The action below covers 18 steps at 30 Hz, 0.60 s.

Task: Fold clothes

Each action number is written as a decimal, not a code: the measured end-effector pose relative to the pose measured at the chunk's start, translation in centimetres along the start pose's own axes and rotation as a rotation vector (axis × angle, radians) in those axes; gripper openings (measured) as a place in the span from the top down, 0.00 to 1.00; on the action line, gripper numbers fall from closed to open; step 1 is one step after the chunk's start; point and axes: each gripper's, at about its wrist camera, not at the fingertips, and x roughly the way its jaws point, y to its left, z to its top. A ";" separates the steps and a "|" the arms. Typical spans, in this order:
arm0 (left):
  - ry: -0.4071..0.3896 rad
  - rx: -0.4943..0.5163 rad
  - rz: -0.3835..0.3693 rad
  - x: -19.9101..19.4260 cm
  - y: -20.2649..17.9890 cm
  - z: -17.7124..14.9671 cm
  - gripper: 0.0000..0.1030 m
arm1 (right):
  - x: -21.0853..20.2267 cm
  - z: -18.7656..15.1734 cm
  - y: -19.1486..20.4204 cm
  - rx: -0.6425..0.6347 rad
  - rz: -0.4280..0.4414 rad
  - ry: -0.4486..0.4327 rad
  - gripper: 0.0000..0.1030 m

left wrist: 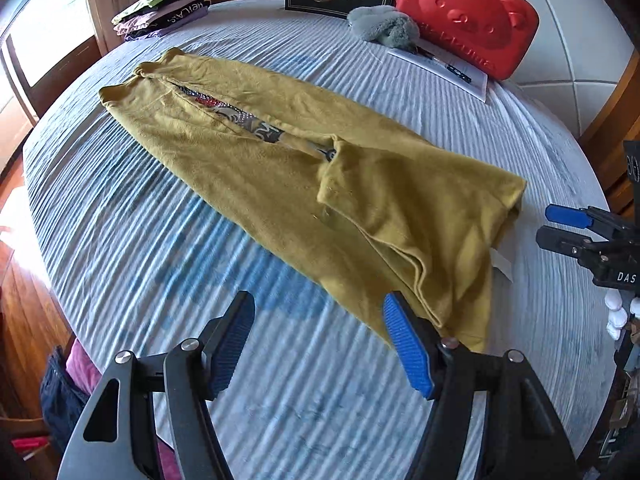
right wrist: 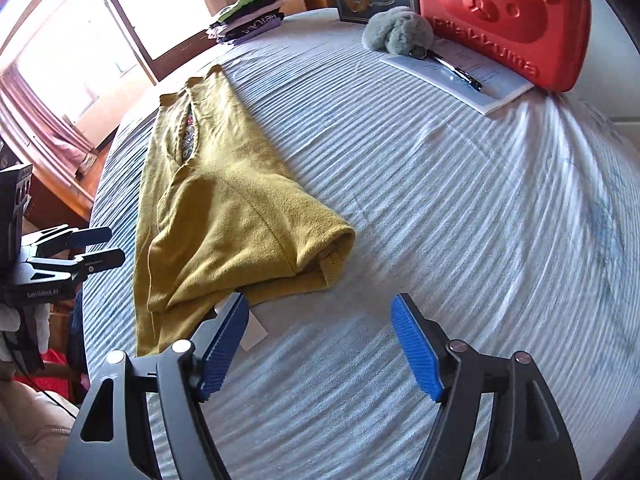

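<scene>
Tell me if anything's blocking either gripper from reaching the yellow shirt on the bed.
Nothing visible does. The yellow shirt lies directly ahead of the open left gripper and right gripper, with only bare bedspread between. The red case sits well beyond.

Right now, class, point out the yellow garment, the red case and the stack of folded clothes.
Yellow garment (left wrist: 280, 168): left wrist view, middle of the fabric.
Red case (right wrist: 508, 16): right wrist view, on the bear face.
Stack of folded clothes (left wrist: 168, 12): left wrist view, side of the pile.

Daylight enters from the window (right wrist: 60, 52), overexposed to white. The striped bedcover (left wrist: 320, 60) is evenly lit with soft shadows. Strong fisheye bending and dark vignetting at corners; right-side bedcover blurred.
</scene>
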 end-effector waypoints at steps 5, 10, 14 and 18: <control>0.015 -0.017 0.016 -0.2 -4.6 -1.8 0.25 | 0.4 -0.3 0.1 -0.109 0.028 0.014 0.27; 0.026 -0.121 0.041 0.3 -6.7 -2.8 0.25 | 0.5 -0.7 0.0 -0.217 0.044 0.025 0.28; 0.067 -0.220 0.067 1.4 -6.9 -3.5 0.25 | 0.7 -0.6 -0.4 -0.302 0.056 0.021 0.37; 0.085 -0.264 0.106 2.1 -7.4 -3.3 0.25 | 1.0 0.3 -0.5 -0.407 0.059 0.022 0.38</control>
